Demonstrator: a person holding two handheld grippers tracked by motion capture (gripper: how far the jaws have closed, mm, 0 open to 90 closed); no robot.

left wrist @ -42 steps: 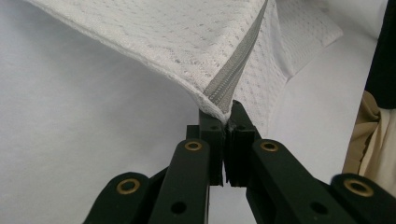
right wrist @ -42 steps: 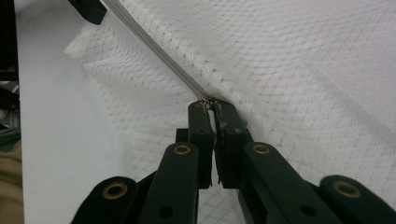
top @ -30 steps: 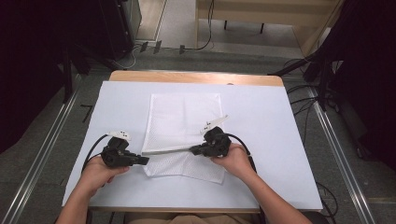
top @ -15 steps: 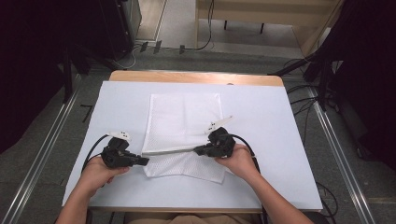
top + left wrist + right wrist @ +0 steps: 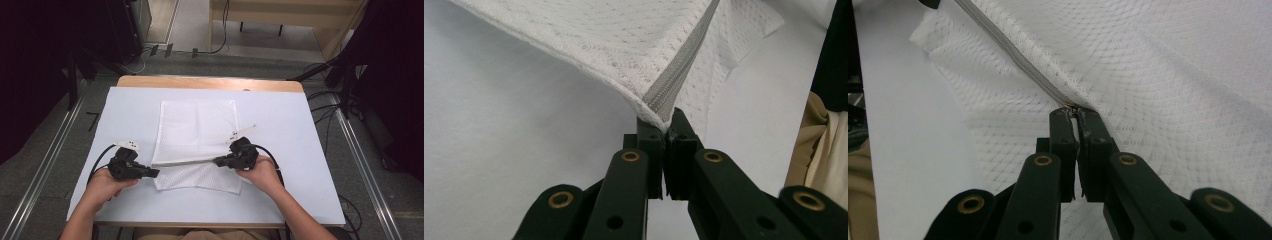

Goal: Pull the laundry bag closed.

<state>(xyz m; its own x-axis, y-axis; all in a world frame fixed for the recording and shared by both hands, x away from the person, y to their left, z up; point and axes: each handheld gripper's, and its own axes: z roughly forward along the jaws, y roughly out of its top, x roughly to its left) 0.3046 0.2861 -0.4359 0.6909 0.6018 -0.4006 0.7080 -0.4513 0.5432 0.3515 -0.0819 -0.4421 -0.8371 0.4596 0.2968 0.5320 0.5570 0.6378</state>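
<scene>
At a white table (image 5: 300, 150), a white mesh bag (image 5: 197, 127) lies flat in the middle, its near part doubled along a grey zipper (image 5: 185, 161) that runs from side to side between my two hands. My left gripper (image 5: 152, 172) has its jaws pressed together on the zipper's left end, right at the bag's corner, and holds that corner just off the table. My right gripper (image 5: 219, 161) is likewise closed, pinching what looks like the small brass slider (image 5: 1071, 106) at the zipper's other end.

The step appears to be running the slider along the zipper, though which way I cannot tell. To do it well, I should keep the left end anchored and the zipper taut and straight, then draw the slider along that line, low to the table, so the mesh does not bunch or catch in the teeth.

The high view gives the whole layout: bag, both hands, trailing cables. The left gripper view alone shows the lifted corner (image 5: 651, 117) and the mesh layers beneath it. The right gripper view alone reveals the glint of brass between my jaw tips.
</scene>
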